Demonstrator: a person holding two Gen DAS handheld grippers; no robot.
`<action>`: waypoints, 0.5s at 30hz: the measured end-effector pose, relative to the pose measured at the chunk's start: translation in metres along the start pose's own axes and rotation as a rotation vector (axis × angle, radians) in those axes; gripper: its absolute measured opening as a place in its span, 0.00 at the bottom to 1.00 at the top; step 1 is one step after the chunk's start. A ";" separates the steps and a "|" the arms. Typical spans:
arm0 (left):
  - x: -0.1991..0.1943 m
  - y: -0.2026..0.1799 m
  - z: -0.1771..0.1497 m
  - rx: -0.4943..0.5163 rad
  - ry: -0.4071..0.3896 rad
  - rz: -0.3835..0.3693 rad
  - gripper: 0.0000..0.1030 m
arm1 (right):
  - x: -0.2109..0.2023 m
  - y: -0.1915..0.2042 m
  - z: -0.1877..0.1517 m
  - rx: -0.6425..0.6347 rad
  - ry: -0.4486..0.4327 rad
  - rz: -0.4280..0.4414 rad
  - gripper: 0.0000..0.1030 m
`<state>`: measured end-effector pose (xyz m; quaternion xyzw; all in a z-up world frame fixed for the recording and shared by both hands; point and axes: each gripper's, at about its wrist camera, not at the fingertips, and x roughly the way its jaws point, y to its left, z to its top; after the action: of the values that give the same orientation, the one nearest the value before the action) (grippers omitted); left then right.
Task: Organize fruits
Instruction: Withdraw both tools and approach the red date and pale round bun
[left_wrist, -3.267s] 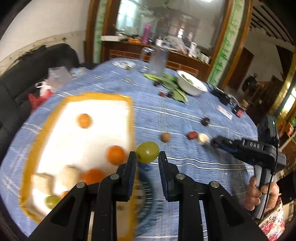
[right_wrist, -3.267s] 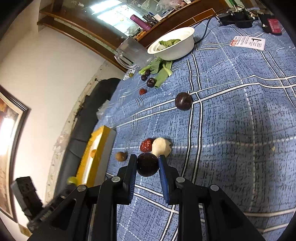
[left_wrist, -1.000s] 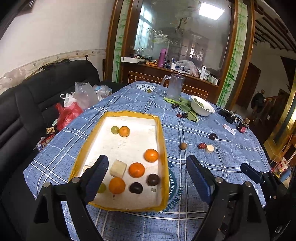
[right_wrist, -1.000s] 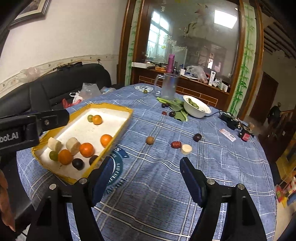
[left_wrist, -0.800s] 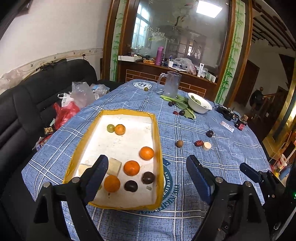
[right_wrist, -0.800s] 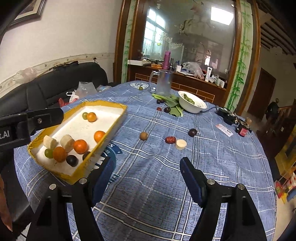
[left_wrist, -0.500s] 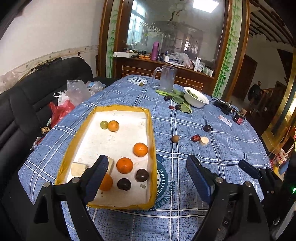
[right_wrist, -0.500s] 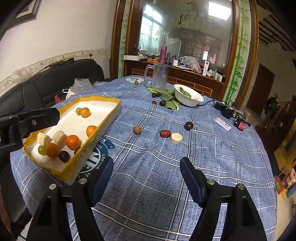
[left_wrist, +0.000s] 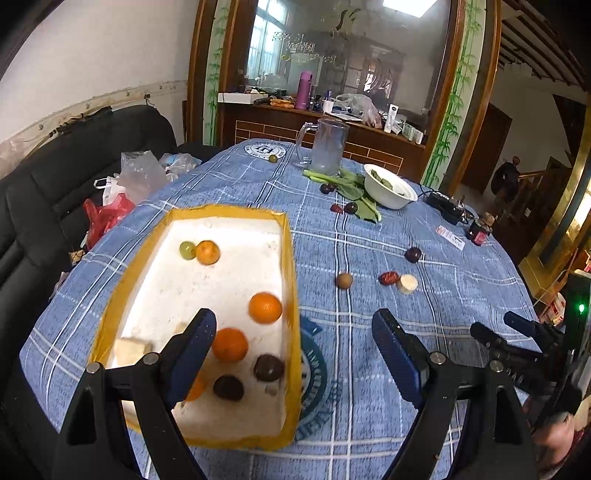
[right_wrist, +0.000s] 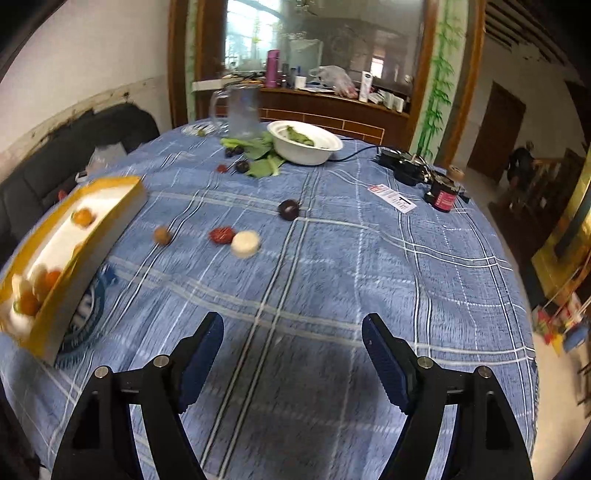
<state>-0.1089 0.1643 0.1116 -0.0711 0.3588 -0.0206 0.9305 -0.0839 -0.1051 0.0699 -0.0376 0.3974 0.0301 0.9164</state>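
Note:
A yellow-rimmed white tray (left_wrist: 291, 280) holds oranges (left_wrist: 265, 307), a green grape (left_wrist: 187, 250), two dark plums (left_wrist: 268, 367) and pale chunks. It also shows in the right wrist view (right_wrist: 122, 210). Loose on the blue cloth lie a brown fruit (left_wrist: 344, 280), a red date (left_wrist: 389, 277), a pale slice (left_wrist: 407, 284) and a dark plum (left_wrist: 412, 254); in the right wrist view they are the brown fruit (right_wrist: 162, 235), date (right_wrist: 221, 235), slice (right_wrist: 245, 243) and plum (right_wrist: 288, 209). My left gripper (left_wrist: 295, 350) is open and empty above the tray's near right corner. My right gripper (right_wrist: 291, 354) is open and empty above bare cloth.
A white bowl (left_wrist: 388, 186), greens (left_wrist: 351, 184) with small dark fruits, and a glass jug (left_wrist: 327, 147) stand at the far side. A charger and jar (right_wrist: 441, 194) lie far right. A black sofa with bags (left_wrist: 122, 184) is left of the table.
Both grippers, open throughout, have moved forward and lower toward the table. The right view has swung right, so the tray sits at its left edge.

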 end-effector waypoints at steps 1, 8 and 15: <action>0.004 -0.003 0.002 0.003 0.004 -0.002 0.83 | 0.004 -0.007 0.005 0.023 0.001 0.022 0.79; 0.038 -0.035 0.006 0.096 0.043 -0.066 0.83 | 0.049 -0.024 0.034 0.139 0.033 0.139 0.73; 0.060 -0.048 0.014 0.119 0.068 -0.105 0.65 | 0.094 -0.004 0.046 0.108 0.093 0.244 0.63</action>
<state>-0.0541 0.1135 0.0892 -0.0336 0.3841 -0.0929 0.9180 0.0145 -0.1027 0.0329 0.0589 0.4420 0.1180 0.8873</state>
